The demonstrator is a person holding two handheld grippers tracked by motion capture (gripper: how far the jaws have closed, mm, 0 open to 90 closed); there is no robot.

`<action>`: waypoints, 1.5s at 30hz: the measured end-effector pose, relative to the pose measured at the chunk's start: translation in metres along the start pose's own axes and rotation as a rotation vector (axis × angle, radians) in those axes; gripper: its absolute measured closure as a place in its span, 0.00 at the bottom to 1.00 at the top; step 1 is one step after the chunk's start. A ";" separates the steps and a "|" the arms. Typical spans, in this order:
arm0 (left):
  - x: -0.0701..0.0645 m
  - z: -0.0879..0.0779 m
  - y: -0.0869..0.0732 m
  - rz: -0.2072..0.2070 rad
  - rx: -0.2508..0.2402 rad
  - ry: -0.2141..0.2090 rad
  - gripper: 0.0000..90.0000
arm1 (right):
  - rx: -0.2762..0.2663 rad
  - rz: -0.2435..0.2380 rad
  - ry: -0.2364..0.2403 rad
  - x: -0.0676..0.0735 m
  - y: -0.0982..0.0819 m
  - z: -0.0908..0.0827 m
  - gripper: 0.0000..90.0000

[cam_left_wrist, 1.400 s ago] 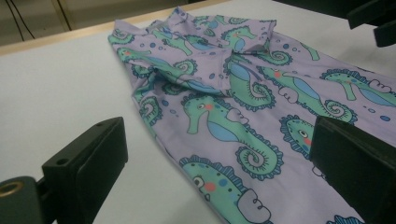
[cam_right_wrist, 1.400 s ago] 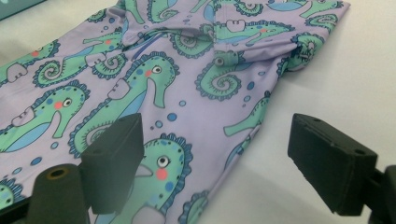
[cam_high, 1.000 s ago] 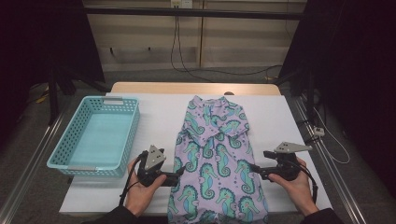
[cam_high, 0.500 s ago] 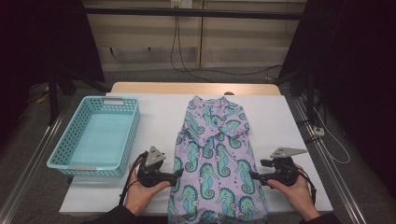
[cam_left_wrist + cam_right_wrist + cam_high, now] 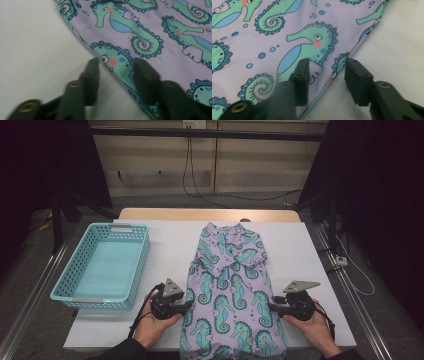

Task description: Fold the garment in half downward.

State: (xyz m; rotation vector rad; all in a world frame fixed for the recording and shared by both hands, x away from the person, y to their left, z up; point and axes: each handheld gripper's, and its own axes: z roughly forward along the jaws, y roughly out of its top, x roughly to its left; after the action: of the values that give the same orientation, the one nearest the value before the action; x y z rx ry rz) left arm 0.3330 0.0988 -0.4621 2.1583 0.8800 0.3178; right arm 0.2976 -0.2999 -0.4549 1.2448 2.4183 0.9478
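On the white table (image 5: 310, 270) I see a lilac cloth garment printed with green seahorses (image 5: 227, 290), lying flat down the middle, with its lower end hanging over the near edge. The left gripper (image 5: 186, 306) rests at the garment's left border, and the right gripper (image 5: 271, 307) at its right border, both close to the near edge. Their jaws have just been closing on those borders. A light blue plastic basket (image 5: 135, 270) stands at the table's left edge.

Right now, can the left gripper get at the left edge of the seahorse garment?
Probably yes: the left gripper already straddles the garment's left edge, jaws just closing, nothing between.
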 end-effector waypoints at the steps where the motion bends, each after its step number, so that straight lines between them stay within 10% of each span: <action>1: 0.002 0.000 0.002 -0.019 0.009 -0.012 0.76 | -0.001 -0.003 -0.001 -0.001 0.001 0.000 0.77; 5: 0.003 -0.001 0.003 -0.052 0.024 -0.048 0.99 | -0.002 0.025 0.041 -0.006 0.000 -0.001 0.97; 32: -0.021 -0.044 -0.026 -0.073 0.099 -0.152 0.99 | 0.033 -0.061 0.152 0.020 -0.022 -0.024 0.98; 40: -0.019 -0.053 -0.029 -0.088 0.052 -0.147 0.98 | 0.024 -0.065 0.149 0.021 -0.022 -0.026 0.87; 45: -0.015 -0.056 -0.025 -0.096 -0.007 -0.142 0.75 | -0.037 -0.055 0.141 0.019 -0.021 -0.029 0.70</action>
State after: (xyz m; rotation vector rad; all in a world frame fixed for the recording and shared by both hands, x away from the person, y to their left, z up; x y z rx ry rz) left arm 0.2832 0.1316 -0.4424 2.0958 0.8959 0.1174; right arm 0.2585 -0.3058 -0.4451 1.1281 2.5147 1.0941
